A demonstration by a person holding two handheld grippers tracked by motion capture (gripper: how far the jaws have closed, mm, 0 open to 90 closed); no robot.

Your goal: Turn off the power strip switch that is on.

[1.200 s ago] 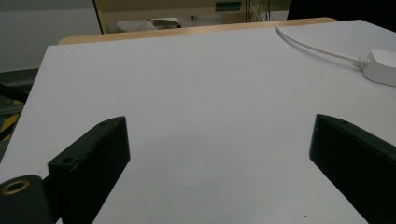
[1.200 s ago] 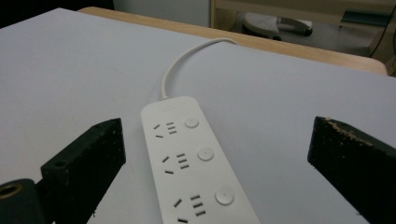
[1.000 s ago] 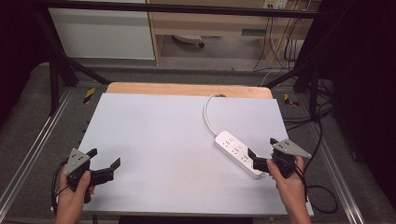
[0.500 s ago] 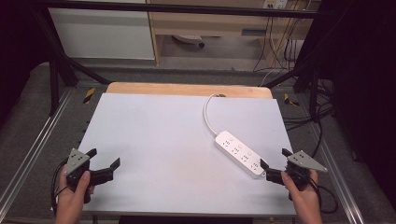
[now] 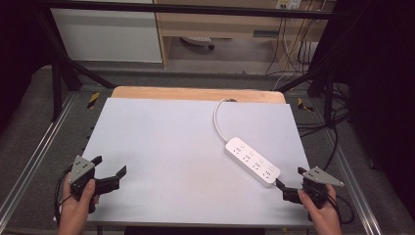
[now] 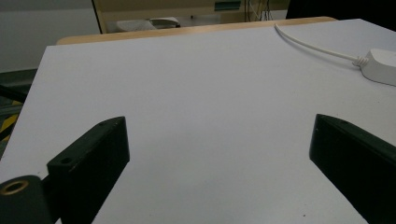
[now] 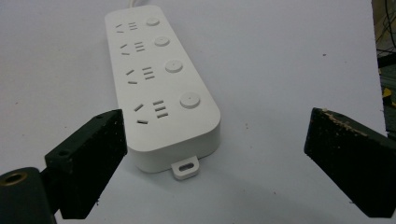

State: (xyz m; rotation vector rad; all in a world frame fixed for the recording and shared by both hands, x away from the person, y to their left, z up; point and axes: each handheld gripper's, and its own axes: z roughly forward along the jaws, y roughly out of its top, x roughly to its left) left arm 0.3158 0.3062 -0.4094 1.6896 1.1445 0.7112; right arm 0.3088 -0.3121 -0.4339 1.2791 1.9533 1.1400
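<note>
A white power strip (image 5: 252, 160) with several sockets and round buttons lies slantwise on the right part of the white tabletop (image 5: 171, 142). Its white cable (image 5: 219, 117) curves off to the table's far edge. My right gripper (image 5: 289, 176) is open at the near right corner, just short of the strip's near end. In the right gripper view the power strip (image 7: 159, 79) lies ahead between the wide-apart jaws of the right gripper (image 7: 217, 128), untouched. At the near left, my left gripper (image 5: 108, 165) is open over bare table. The left gripper (image 6: 219, 140) holds nothing, with the power strip's end (image 6: 383, 65) and the cable (image 6: 317, 46) far off.
A wooden strip (image 5: 195, 93) borders the table's far edge. Metal frame rails (image 5: 34, 156) run along both sides. Behind the table stand a white cabinet (image 5: 107, 34) and a shelf with hanging cables (image 5: 293, 44).
My right gripper has drawn back from the power strip's near end toward the near right corner, leaving the strip where it lay. The left gripper has stayed still.
</note>
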